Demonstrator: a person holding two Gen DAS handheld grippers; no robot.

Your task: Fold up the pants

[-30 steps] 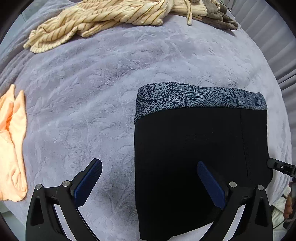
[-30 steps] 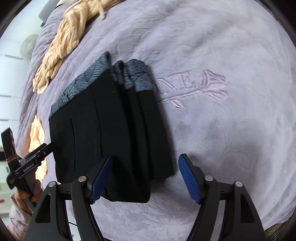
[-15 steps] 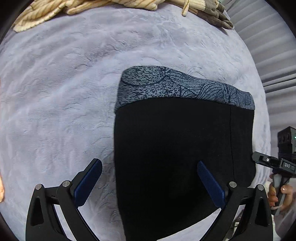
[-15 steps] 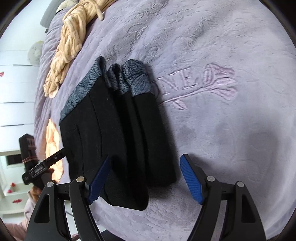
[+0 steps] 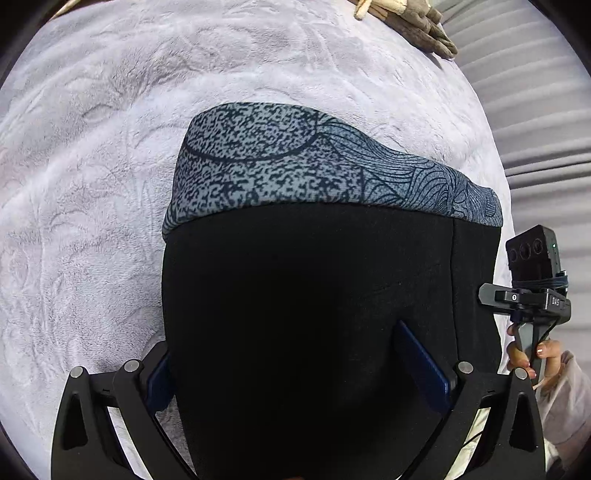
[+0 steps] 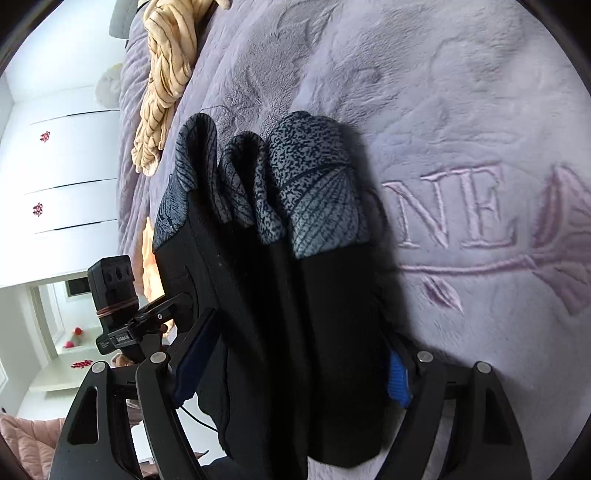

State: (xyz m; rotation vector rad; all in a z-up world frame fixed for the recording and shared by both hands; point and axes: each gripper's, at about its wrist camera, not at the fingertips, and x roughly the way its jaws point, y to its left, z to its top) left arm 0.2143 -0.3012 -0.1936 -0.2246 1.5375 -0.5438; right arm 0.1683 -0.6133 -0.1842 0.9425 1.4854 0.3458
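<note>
The black pants (image 5: 295, 295) lie folded into a thick stack on the lavender blanket (image 5: 92, 184), their grey-blue patterned waistband (image 5: 295, 166) at the far end. My left gripper (image 5: 291, 369) is open and straddles the stack's near end. One blue pad rests on the black cloth; the other sits at the left edge, half hidden. In the right wrist view the folded layers (image 6: 295, 332) fill the gap of my right gripper (image 6: 295, 369), whose jaws are opening. Its pads (image 6: 195, 358) stand at the stack's two sides and are not squeezing it.
A striped beige garment (image 6: 166, 74) lies at the blanket's far side, with a brown one (image 5: 417, 22) beside it. An orange cloth (image 6: 147, 258) shows behind the pants. Embossed letters (image 6: 461, 210) mark the blanket. White drawers (image 6: 66, 166) stand beyond the bed.
Both grippers have come down onto the pants and tilted downward. The stack, which lay ahead of the fingers before, now sits between the jaws of each gripper.
</note>
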